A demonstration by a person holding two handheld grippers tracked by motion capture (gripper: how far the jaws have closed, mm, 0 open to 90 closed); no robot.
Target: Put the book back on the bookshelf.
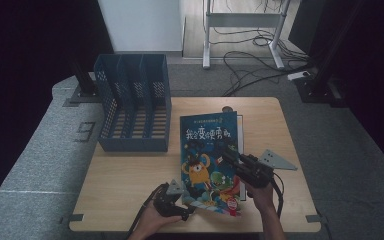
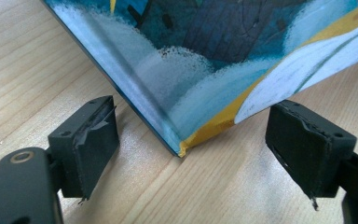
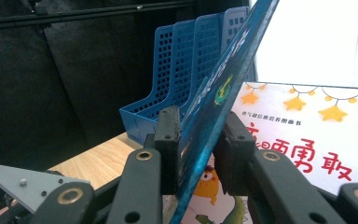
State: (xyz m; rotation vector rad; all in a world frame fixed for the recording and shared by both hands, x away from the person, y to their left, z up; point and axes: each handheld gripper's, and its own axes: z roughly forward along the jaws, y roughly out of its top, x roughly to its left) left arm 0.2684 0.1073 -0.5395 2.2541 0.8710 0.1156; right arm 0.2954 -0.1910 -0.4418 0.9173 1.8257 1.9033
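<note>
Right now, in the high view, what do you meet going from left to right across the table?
Blue plastic three-slot file rack → left gripper, at the near left corner of the teal picture book → teal picture book with cartoon monsters → right gripper, shut on the book's right edge.

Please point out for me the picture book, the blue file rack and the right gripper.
picture book [image 1: 206,150]: high view, on the middle of its front cover.
blue file rack [image 1: 135,145]: high view, on its low front wall.
right gripper [image 3: 196,154]: right gripper view, midway between its fingertips, shut on the cover.
</note>
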